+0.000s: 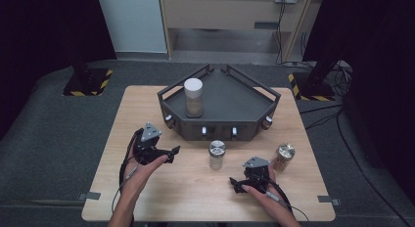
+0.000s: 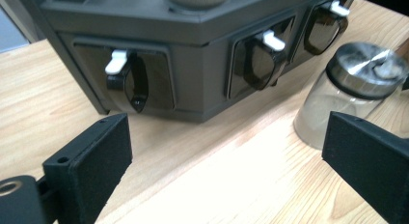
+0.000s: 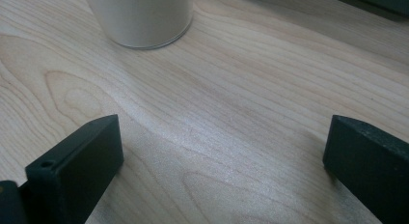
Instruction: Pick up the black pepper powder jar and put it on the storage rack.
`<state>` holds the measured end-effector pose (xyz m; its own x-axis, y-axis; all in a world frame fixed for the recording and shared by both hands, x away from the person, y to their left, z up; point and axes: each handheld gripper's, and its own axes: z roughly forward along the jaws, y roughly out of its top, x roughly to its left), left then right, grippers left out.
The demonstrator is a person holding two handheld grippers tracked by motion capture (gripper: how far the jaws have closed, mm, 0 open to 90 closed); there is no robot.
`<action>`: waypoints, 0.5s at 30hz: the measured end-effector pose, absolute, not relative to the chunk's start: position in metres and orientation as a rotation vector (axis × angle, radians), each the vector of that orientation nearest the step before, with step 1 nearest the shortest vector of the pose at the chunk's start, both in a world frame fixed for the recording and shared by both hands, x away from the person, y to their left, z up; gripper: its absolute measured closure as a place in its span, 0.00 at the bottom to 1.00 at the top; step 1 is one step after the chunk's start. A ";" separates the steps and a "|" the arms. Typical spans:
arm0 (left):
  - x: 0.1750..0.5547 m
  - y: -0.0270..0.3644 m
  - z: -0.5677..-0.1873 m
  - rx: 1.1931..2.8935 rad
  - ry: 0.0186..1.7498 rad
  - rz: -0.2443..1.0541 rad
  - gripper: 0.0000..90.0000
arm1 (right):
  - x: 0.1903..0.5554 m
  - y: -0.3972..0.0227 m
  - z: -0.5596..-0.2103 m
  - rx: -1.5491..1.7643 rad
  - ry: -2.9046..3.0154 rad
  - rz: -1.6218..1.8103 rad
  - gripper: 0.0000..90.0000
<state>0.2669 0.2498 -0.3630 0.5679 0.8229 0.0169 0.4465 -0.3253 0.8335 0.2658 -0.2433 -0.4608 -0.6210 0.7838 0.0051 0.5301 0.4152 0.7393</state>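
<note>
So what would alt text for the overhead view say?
A person's hands hold two open grippers, left gripper and right gripper, over a wooden table with two metal-lidded jars beside a dark tray holding a white-lidded jar.

3 jars [image 1: 217,154] [image 1: 283,156] [image 1: 194,97], 1 dark tray [image 1: 235,97], 2 hand-held grippers [image 1: 169,152] [image 1: 237,184], 1 wood table [image 1: 195,188].

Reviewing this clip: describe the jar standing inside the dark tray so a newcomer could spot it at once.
Start at the dark angular tray at the far side of the wooden table. The tall jar stands upright in its left part. Unlike the two shorter metal-lidded jars on the bare wood in front, it has a white top.
</note>
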 end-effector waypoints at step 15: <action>0.260 0.258 -0.388 1.996 1.081 0.555 0.03 | 0.266 -0.243 -0.461 1.132 2.333 1.034 0.01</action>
<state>0.2597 0.2579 -0.3885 0.5419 0.8404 0.0096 0.4982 -0.3304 0.8017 0.2658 -0.2433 -0.4607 -0.6207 0.7841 0.0054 0.5305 0.4149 0.7392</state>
